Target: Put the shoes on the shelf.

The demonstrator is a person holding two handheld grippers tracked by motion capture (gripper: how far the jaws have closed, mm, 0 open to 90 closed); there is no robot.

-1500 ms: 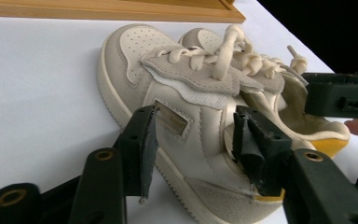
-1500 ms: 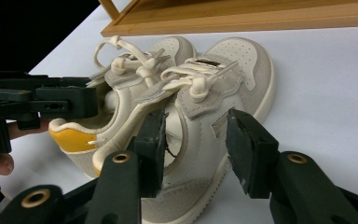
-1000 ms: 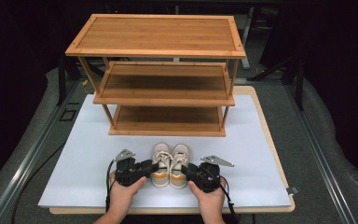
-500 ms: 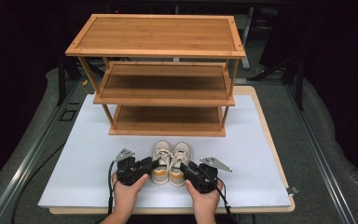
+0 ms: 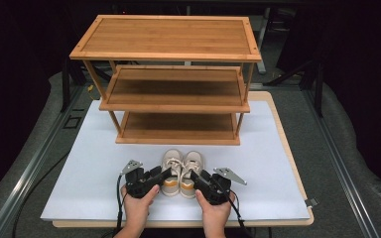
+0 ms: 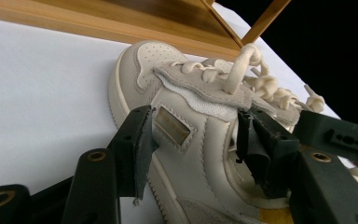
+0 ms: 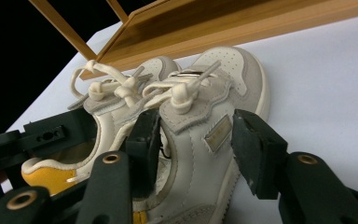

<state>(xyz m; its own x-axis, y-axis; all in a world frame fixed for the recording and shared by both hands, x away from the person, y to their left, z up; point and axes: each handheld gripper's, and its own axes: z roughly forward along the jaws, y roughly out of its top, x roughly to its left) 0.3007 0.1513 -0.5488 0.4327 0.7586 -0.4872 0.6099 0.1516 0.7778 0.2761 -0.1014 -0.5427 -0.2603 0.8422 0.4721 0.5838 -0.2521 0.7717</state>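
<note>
1. Low in the frame of the high view, I see both forearms enter from the bottom edge, each hand angled inward toward the centre.
2. My left hand-held gripper has just been opening; its jaws straddle the left shoe, pads standing off its sides.
3. My right hand-held gripper has likewise been opening, jaws loose around the right shoe.
4. Both shoes sit side by side, bottom centre, on the white desk, just in front of the wooden shoe rack.
5. Their long axes run up the frame, toes toward the rack, heels toward the hands.
</note>
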